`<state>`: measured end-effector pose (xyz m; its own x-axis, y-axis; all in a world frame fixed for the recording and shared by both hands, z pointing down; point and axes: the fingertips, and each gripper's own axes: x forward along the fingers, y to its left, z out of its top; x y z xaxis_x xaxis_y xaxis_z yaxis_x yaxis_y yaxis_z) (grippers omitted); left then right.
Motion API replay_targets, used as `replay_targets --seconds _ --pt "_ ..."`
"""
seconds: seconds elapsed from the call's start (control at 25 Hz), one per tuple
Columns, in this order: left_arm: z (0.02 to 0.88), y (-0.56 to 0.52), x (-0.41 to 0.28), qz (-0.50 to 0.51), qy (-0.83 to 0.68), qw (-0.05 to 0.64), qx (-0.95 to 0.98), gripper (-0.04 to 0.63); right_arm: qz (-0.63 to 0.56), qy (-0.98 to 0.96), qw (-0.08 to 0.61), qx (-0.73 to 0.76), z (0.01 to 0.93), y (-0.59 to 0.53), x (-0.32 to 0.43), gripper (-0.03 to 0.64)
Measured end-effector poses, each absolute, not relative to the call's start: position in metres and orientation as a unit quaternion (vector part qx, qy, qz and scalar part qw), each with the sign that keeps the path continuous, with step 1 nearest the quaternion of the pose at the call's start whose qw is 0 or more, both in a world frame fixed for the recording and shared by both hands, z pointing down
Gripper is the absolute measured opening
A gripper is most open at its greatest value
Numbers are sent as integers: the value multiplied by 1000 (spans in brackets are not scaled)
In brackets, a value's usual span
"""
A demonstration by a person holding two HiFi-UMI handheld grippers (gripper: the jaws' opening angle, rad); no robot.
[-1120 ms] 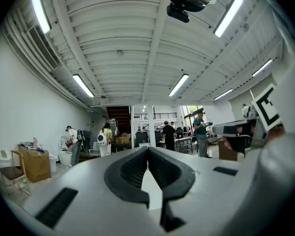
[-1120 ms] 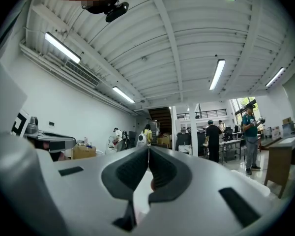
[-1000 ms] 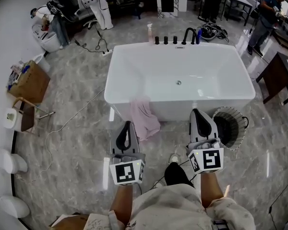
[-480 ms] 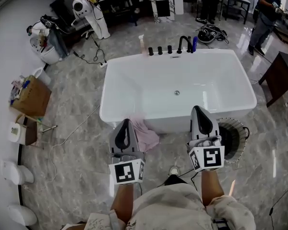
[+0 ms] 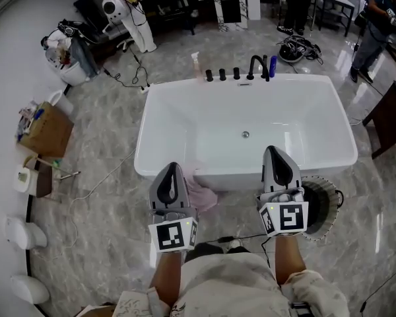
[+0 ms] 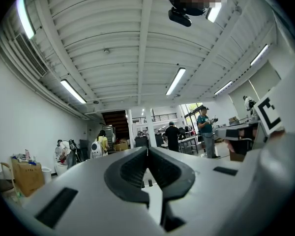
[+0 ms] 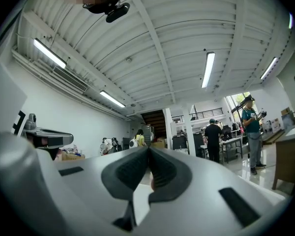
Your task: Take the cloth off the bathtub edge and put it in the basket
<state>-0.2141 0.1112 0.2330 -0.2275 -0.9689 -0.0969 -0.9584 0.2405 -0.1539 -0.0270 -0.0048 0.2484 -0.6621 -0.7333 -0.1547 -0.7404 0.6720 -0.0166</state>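
Both jaws together, left gripper [image 5: 173, 170] near cloth [image 5: 204, 195], right gripper [image 5: 276, 154] near basket [image 5: 321, 184]

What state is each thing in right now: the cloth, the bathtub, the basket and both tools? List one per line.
cloth: draped over the bathtub's near edge, not yet taken.
bathtub: empty, no water seen.
basket: upright on the floor beside the bathtub, without the cloth.
left tool: shut, holding nothing.
right tool: shut, holding nothing.
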Motion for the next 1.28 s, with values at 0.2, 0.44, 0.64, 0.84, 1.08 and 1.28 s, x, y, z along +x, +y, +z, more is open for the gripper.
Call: replay_targets --seconds 0.2,0.44,0.64,0.84,1.08,1.28 --pt "240 95 -219 -40 785 82 -612 6 7 915 72 -398 262 -23 -37 -11" --pt "260 80 -245 -40 790 70 -608 6 10 920 61 -387 274 -34 -65 -11" --pt "257 68 -283 -32 793 70 -604 6 21 923 56 -380 266 -40 -102 -11" --pt "270 63 -322 -25 799 59 -597 6 19 931 41 -363 273 -48 -146 -11" --pt "308 68 -379 -40 812 25 -581 6 2 941 7 -339 305 -55 -207 -11" --pt "352 64 -425 -57 816 0 -575 6 -7 949 -24 -313 333 -62 -256 -11"
